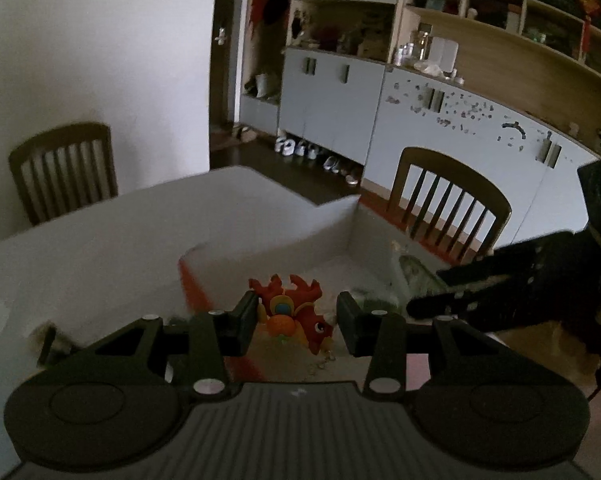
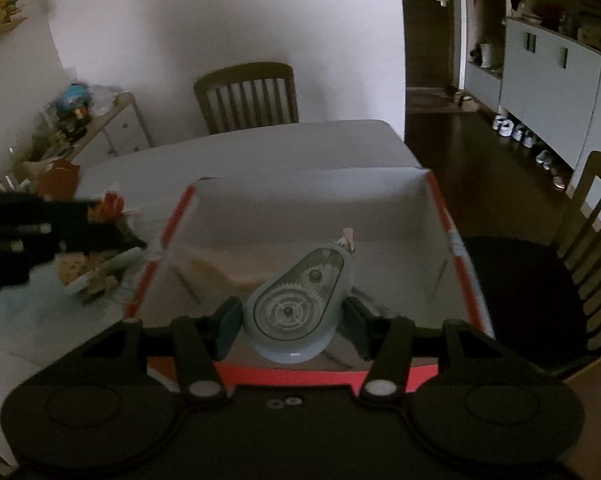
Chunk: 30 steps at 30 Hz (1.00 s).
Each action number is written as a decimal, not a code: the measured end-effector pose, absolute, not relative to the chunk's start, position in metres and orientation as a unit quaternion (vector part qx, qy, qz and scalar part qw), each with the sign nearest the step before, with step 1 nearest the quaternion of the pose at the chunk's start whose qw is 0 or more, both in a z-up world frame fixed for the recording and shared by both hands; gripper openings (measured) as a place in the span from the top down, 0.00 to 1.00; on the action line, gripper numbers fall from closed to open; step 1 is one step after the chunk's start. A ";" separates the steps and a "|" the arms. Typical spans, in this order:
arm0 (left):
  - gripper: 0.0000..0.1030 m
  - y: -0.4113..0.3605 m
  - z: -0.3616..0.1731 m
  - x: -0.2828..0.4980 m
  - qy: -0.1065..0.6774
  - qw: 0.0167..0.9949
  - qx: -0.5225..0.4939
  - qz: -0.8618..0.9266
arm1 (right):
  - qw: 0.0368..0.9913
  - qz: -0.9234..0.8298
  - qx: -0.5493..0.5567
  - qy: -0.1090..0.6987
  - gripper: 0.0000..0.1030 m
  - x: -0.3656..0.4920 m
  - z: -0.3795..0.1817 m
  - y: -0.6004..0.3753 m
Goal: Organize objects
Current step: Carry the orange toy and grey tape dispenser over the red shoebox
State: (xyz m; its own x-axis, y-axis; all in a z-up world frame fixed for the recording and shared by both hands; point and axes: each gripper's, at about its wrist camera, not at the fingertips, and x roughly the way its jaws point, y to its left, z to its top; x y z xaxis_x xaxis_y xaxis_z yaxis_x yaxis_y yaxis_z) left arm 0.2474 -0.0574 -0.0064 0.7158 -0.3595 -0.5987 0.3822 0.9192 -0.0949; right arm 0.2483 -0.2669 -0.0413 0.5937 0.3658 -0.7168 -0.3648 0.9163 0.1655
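The right claw (image 2: 292, 320) grips a pale blue correction-tape dispenser (image 2: 296, 304) between its pads, carried above the open box (image 2: 440, 208) with red-striped edges that stands on the surface (image 2: 260, 140). The left claw (image 1: 296, 320) holds a red dragon toy (image 1: 296, 312); the toy touches one pad, though contact with the other is unclear. It hangs just over the box's near corner. This looks like the carrying step: both things are on their way into the box. Next, each claw should lower inside the walls and release without the two colliding.
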 end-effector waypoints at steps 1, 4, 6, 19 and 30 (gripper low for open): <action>0.60 -0.063 -0.004 0.253 0.317 0.926 0.019 -0.202 | 0.892 0.204 0.001 0.403 0.47 0.252 -0.044 -0.270; 0.60 -0.081 -0.001 0.270 0.314 0.926 0.025 -0.206 | 0.890 0.203 -0.002 0.409 0.47 0.259 -0.051 -0.278; 0.60 -0.090 -0.002 0.283 0.318 0.925 0.026 -0.206 | 0.887 0.204 -0.006 0.413 0.47 0.263 -0.057 -0.280; 0.59 -0.127 -0.051 0.356 0.378 0.905 0.084 -0.178 | 0.867 0.232 -0.035 0.439 0.47 0.285 -0.084 -0.272; 0.59 -0.136 -0.096 0.387 0.444 0.875 0.092 -0.169 | 0.853 0.229 -0.066 0.464 0.47 0.305 -0.107 -0.264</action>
